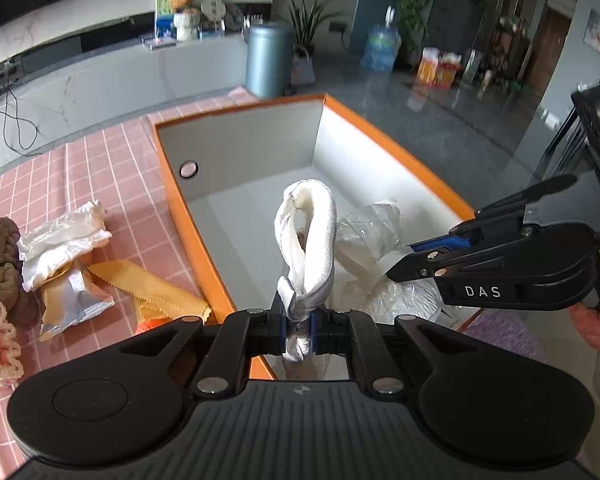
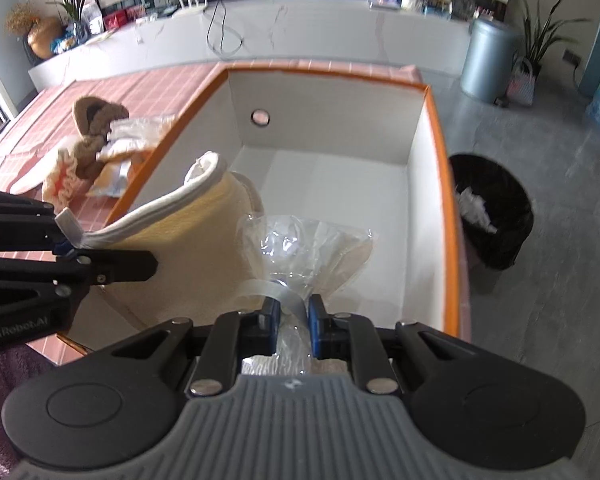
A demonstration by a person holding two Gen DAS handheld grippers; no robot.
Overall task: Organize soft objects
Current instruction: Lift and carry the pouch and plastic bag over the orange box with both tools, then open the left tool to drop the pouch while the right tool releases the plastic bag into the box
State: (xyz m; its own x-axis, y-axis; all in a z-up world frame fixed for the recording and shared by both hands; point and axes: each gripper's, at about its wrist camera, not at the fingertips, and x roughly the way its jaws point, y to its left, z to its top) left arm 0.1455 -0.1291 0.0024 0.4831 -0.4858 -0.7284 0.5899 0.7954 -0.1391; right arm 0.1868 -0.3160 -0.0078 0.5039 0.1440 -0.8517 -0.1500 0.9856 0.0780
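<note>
My left gripper (image 1: pixel 298 332) is shut on the white-trimmed edge of a cream cloth (image 1: pixel 312 240), which stands up in a loop over the orange-rimmed white box (image 1: pixel 400 148). From the right, my right gripper (image 1: pixel 404 260) comes in shut on a clear plastic bag (image 1: pixel 364 236) just beside the cloth. In the right wrist view the right gripper (image 2: pixel 294 320) pinches the bag's (image 2: pixel 300 248) gathered neck, and the cream cloth (image 2: pixel 204 240) hangs behind it. The left gripper (image 2: pixel 70 240) holds the cloth's tab at the left. Both items hang above the box's (image 2: pixel 444 168) bare white floor.
Left of the box, on the pink checked tablecloth (image 1: pixel 100 160), lie a brown plush item (image 1: pixel 0 256), white wrappers (image 1: pixel 60 240), a snack packet (image 1: pixel 76 300) and an orange cloth (image 1: pixel 156 284). A black waste bin (image 2: pixel 496 216) stands on the floor right of the box. A hand (image 1: pixel 596 320) grips the right tool.
</note>
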